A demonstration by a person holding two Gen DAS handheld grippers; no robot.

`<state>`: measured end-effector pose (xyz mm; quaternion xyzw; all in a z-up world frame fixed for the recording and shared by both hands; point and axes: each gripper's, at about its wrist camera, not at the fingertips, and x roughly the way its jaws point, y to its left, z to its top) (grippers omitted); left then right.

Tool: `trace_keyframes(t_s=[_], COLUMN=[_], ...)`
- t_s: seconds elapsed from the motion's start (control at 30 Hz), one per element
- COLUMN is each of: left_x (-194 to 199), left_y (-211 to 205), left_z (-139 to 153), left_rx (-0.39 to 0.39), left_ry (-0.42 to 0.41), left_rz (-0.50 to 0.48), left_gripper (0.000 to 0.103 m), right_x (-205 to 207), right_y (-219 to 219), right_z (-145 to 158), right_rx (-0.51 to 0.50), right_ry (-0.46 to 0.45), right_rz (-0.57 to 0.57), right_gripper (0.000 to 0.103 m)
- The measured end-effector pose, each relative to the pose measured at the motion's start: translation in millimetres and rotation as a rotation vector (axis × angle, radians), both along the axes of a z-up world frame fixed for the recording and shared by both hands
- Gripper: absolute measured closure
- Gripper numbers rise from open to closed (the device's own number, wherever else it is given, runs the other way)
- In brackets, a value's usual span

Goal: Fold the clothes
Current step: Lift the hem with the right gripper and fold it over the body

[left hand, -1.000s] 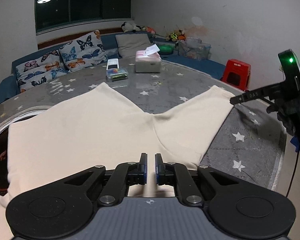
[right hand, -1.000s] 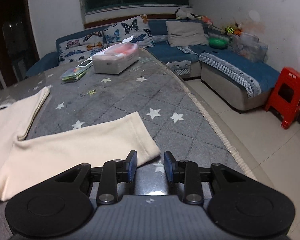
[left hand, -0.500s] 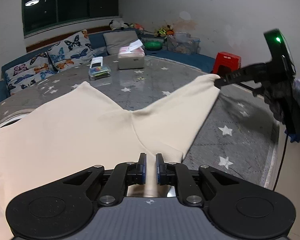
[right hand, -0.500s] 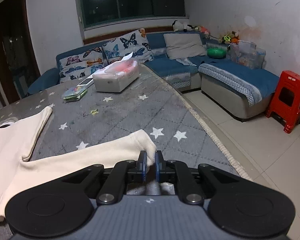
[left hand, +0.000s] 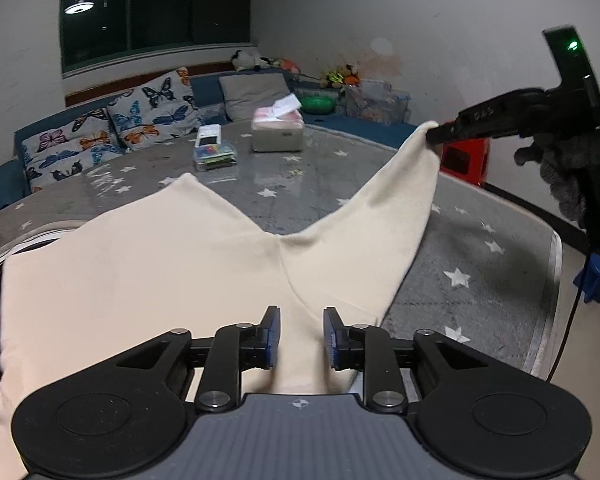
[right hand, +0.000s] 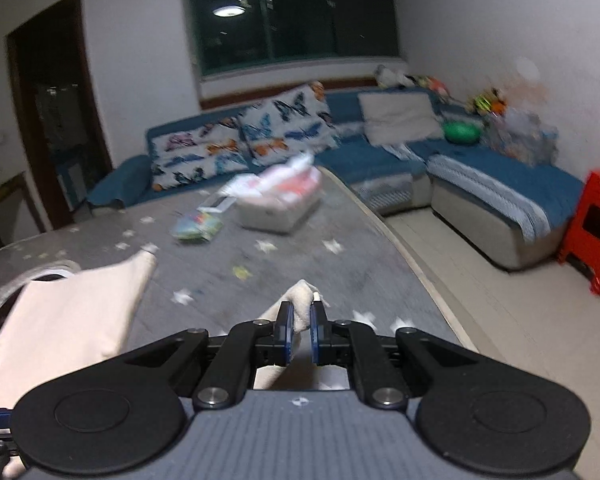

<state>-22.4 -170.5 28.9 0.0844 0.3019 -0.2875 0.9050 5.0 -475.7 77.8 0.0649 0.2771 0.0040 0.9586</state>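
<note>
A cream pair of trousers lies spread on the grey star-patterned table, its two legs pointing away from me. My left gripper is open at the waist end, with cloth lying between its parted fingers. In the left wrist view, my right gripper is shut on the cuff of the right leg, which hangs lifted above the table at the right. The right wrist view shows that cuff bunched between the right gripper's fingers, and the other leg flat on the table at the left.
A tissue box and a small stack with a phone sit at the far side of the table. A blue sofa with butterfly cushions runs behind. A red stool stands on the floor at the right, past the table's rim.
My right gripper closed on the right leg's cuff and raised it off the table. My left gripper's fingers, close together before, have spread apart over the waist.
</note>
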Motion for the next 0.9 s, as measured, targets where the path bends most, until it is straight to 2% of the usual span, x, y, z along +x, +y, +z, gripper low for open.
trace_keyframes(t_s=[0.17, 0.47, 0.63, 0.9], left_x=[-3.7, -13.1, -19.7, -25.3], left_y=[24.8, 87.9, 115.8, 143.0], left_z=[5.5, 9.6, 6.4, 0.1], left_rx=[-0.02, -0.054, -0.071, -0.087], left_ry=[-0.007, -0.016, -0.011, 0.007], left_rz=[0.061, 0.214, 0.28, 0.352], left_gripper=[0.073, 0.067, 0.066, 0.066], right_x=[-2.7, -1.4, 4.9, 12.3], right_y=[28.1, 120.2, 180.0, 260.3], right_z=[33.6, 79.5, 83.3, 66.1], right_rx=[-0.02, -0.07, -0.09, -0.103], right_ry=[-0.055, -0.123, -0.122, -0.067], right_rz=[0.089, 0.344, 0.485, 0.669], right_gripper=[0.095, 0.095, 0.095, 0.095])
